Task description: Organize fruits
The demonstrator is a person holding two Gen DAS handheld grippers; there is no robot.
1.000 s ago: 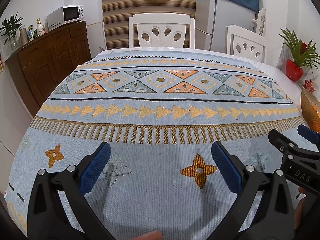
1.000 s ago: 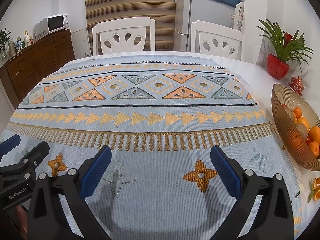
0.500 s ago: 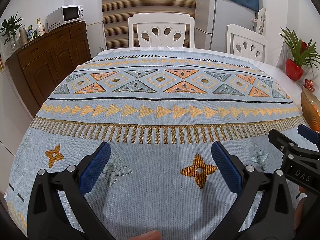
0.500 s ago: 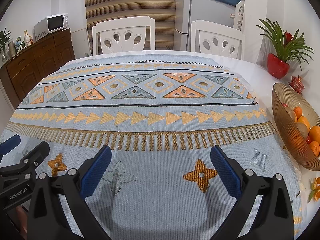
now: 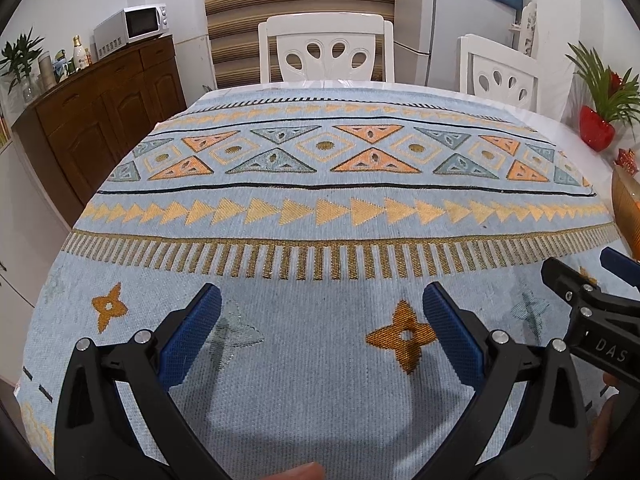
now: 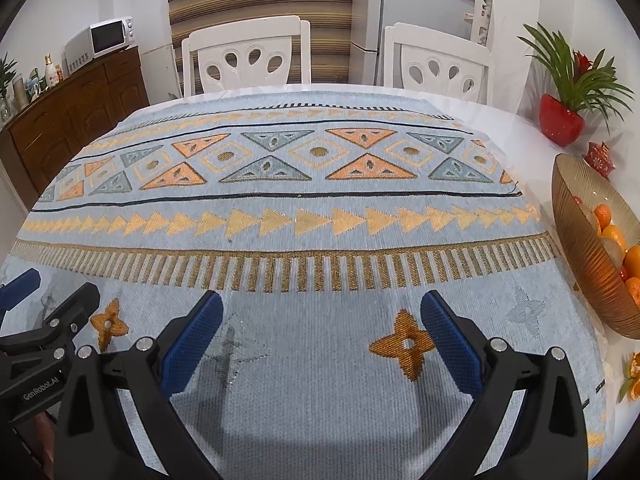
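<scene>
Across the tabletop (image 6: pixel 532 120), a pale blue patterned cloth (image 6: pixel 304 240) is lying flat, covering most of the surface.

- Left gripper (image 5: pixel 322 332): hovering low over the near cloth, blue-padded fingers (image 5: pixel 192 336) spread wide, nothing between them. A fingertip of the person is showing at 6 o'clock, mostly cut off.
- Right gripper (image 6: pixel 320 334): hanging beside the left one, fingers (image 6: pixel 450 344) likewise released and empty.
- Each gripper is appearing only partly in the other's view, at 3 o'clock and at 9 o'clock.
- Fruit bowl (image 6: pixel 580 248): amber ribbed glass, sitting at 3 o'clock in the right wrist view, on the cloth's right edge, cut off by the frame. In the left wrist view only a sliver is showing.
- Fruits (image 6: pixel 614 236): oranges and one paler fruit are lying inside the bowl; further pieces are too hidden to identify.
- Orange scrap (image 6: pixel 632 376): lying at 4 o'clock, clipped; kind unclear.
- Two white chairs (image 6: pixel 246 54) are standing at 12 o'clock.
- Red potted plant (image 6: pixel 560 120) is standing at 2 o'clock.
</scene>
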